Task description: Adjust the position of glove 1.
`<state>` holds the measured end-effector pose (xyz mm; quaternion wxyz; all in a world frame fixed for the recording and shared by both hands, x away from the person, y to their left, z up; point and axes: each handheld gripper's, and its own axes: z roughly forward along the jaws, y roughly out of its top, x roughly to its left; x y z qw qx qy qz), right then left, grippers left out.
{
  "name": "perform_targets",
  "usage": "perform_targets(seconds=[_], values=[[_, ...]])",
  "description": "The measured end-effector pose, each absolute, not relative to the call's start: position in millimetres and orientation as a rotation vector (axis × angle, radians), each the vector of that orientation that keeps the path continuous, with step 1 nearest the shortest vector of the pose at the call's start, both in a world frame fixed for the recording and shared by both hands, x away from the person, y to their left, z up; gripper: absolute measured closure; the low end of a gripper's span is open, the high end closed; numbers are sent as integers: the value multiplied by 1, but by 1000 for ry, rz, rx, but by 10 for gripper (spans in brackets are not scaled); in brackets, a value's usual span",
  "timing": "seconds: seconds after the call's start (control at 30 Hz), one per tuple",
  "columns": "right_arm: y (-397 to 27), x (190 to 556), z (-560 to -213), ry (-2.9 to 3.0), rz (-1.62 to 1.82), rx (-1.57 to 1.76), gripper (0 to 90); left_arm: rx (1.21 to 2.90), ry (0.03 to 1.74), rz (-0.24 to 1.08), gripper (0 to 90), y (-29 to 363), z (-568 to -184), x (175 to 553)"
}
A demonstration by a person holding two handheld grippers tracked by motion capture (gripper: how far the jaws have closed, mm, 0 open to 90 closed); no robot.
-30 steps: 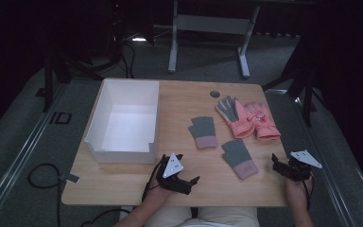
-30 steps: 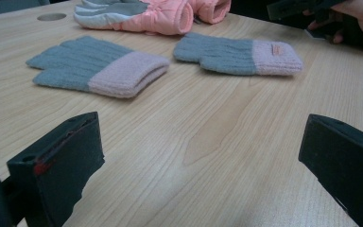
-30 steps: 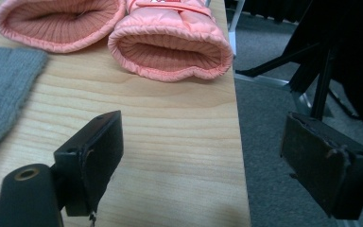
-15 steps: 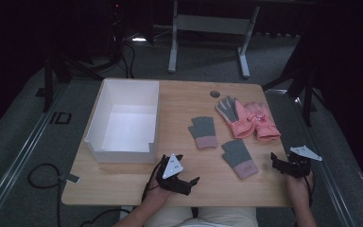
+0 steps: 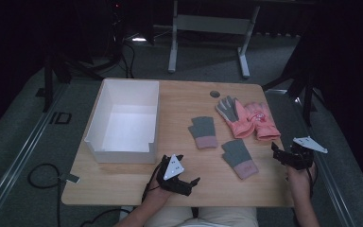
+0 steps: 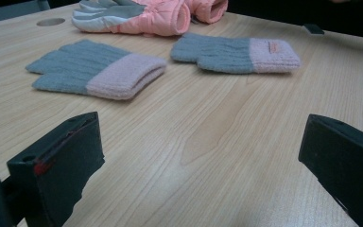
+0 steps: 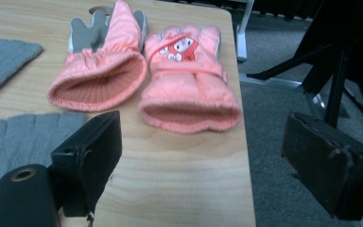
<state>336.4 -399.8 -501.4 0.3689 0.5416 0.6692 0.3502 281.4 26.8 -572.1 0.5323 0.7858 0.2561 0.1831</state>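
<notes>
Two grey knit gloves with pink cuffs lie on the wooden table, one point(image 5: 203, 132) mid-table and one point(image 5: 238, 158) nearer me. They also lie ahead of the jaws in the left gripper view, at left point(image 6: 94, 71) and right point(image 6: 236, 52). Two pink padded gloves point(image 5: 248, 118) lie side by side at the far right; one point(image 7: 99, 71) is palm up and the other point(image 7: 186, 80) has a cartoon patch. My left gripper point(image 5: 189, 169) rests low at the front edge, open and empty point(image 6: 198, 156). My right gripper point(image 5: 279, 152) hovers at the table's right edge, open and empty point(image 7: 203, 156), facing the pink gloves' cuffs.
A white open box point(image 5: 123, 151) stands on the left half of the table. A round cable hole point(image 5: 214, 93) is near the far edge. The table's right edge point(image 7: 246, 156) drops to grey carpet, with metal stand legs point(image 5: 208, 23) beyond the table.
My right gripper has edged slightly forward along the table's right edge. The left gripper and the gloves have not moved.
</notes>
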Motion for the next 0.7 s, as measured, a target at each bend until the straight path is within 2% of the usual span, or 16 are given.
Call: perform_targets(seconds=[0.33, 0.7], values=[[-385, 337, -465, 1689, 953, 1289, 138, 1878, 603, 443, 1, 26, -572, 281], [-366, 346, -442, 1750, 1007, 1212, 130, 1882, 598, 453, 1, 26, -572, 280]])
